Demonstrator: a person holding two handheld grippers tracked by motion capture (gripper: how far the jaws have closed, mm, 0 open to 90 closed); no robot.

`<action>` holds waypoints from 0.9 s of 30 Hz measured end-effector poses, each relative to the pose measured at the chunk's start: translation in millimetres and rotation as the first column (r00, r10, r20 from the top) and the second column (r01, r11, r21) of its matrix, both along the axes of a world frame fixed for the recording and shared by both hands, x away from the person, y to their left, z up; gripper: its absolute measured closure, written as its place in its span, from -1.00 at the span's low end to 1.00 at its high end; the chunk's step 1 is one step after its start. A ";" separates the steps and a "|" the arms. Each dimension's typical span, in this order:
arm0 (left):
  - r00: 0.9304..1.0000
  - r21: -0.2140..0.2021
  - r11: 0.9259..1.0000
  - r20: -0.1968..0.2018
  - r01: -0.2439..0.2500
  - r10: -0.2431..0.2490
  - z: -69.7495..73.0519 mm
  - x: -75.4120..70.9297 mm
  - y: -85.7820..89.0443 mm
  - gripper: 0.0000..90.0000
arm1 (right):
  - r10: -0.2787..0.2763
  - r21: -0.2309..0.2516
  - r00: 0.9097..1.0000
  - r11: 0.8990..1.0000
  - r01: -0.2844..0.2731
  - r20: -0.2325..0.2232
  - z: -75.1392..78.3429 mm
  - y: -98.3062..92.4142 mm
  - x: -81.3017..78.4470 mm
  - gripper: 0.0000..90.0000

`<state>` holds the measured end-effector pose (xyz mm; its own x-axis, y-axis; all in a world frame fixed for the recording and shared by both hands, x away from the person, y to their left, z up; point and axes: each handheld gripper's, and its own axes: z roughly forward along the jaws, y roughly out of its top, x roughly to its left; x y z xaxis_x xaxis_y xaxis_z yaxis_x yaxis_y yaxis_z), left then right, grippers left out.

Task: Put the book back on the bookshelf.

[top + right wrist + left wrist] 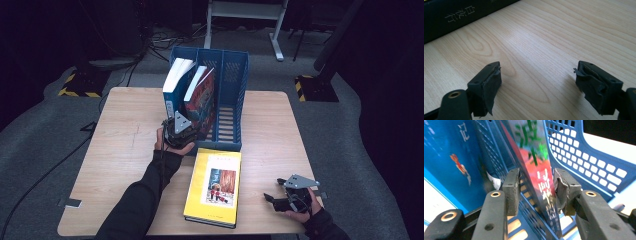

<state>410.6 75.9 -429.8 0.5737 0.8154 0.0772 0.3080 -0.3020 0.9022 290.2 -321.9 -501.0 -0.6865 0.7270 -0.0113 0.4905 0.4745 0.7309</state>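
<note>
A blue file rack [235,75] stands at the table's far side. In its left slots are a blue book [175,82] and a red book [205,97], both leaning. My left gripper [186,125] is at the rack's front, and in the left gripper view its jaws [535,187] stand on either side of the red book [537,170]. The pads [512,192] do not press on it, so the gripper is open. A yellow book [215,185] lies flat in front of the rack. My right gripper [272,199] rests open just above the wood [537,75], right of that book.
The wooden table [125,130] has bare room at its left and far right. The rack's right slot [227,125] holds nothing. In the right gripper view the lying book's dark side [461,15] shows. Cables and a desk frame [245,15] are on the floor beyond.
</note>
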 end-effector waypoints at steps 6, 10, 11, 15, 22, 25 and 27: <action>0.998 0.023 0.998 -0.025 -0.054 0.055 1.9 -1.9 -5.3 0.40 | 0.000 0.000 1.000 1.000 0.000 0.000 0.0 0.0 0.1 -0.54; 0.993 0.010 0.993 -0.031 -0.114 0.114 2.4 3.2 -13.3 0.52 | 0.000 0.000 1.000 1.000 0.000 -0.001 0.0 0.3 0.3 -0.55; 0.992 -0.001 0.992 -0.037 -0.123 0.123 2.2 5.6 -14.8 0.54 | 0.000 0.000 1.000 1.000 0.000 -0.001 0.0 0.3 0.2 -0.55; 0.985 0.014 0.986 -0.038 -0.168 0.169 3.4 17.2 -24.6 0.60 | 0.000 0.000 1.000 1.000 0.000 0.000 0.0 0.3 0.2 -0.55; 0.970 -0.004 0.972 -0.065 -0.235 0.234 5.1 35.2 -30.0 0.62 | 0.000 0.000 1.000 1.000 0.000 0.000 0.0 0.3 0.2 -0.55; 0.961 -0.051 0.963 -0.098 -0.266 0.260 5.7 38.5 -28.6 0.62 | 0.000 -0.001 1.000 1.000 0.000 0.001 -0.1 0.3 0.3 -0.55; 0.956 -0.047 0.959 -0.103 -0.281 0.275 6.4 38.5 -29.3 0.60 | 0.000 -0.001 1.000 1.000 0.000 0.001 -0.1 0.3 0.3 -0.55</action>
<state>449.1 46.6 -423.4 0.3261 0.9451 -0.0208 0.4564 -0.1381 0.8790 290.5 -321.6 -501.1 -0.6866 0.7270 -0.0122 0.4900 0.4751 0.7309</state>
